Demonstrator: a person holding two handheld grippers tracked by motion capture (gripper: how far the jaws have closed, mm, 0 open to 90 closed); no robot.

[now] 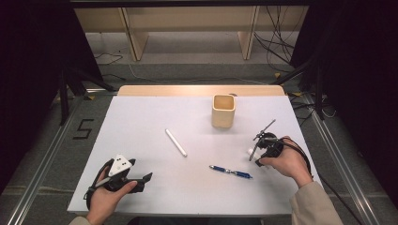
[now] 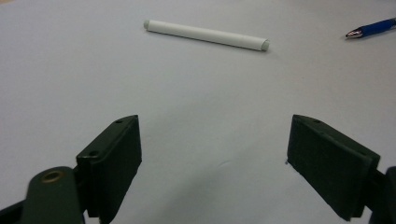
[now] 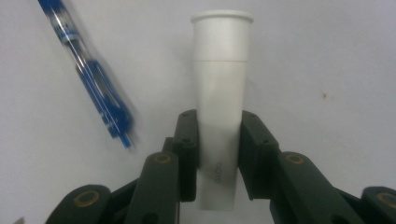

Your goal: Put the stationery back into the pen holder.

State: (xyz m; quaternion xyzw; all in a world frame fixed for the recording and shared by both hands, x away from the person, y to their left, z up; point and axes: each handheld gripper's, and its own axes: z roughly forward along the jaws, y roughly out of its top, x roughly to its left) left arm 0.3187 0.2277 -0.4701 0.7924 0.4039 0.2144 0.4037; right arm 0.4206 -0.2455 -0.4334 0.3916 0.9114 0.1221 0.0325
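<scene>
Behind the pens — cup [image 1: 223,110], contents unclear.

Left gripper [image 2: 215,163]: jaws spread wide, nothing between them | Right gripper [image 3: 219,154]: jaws closed against both sides of a white tube [image 3: 221,93], which projects forward beyond the jaw tips.

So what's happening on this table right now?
A person works at a white table with tongs in each hand. The right tongs are clamped on a white marker, held above the table near a blue pen that lies flat. The left tongs rest open and hold nothing. A second white marker lies mid-table, and a beige pen cup stands upright farther back, probably the destination.
</scene>
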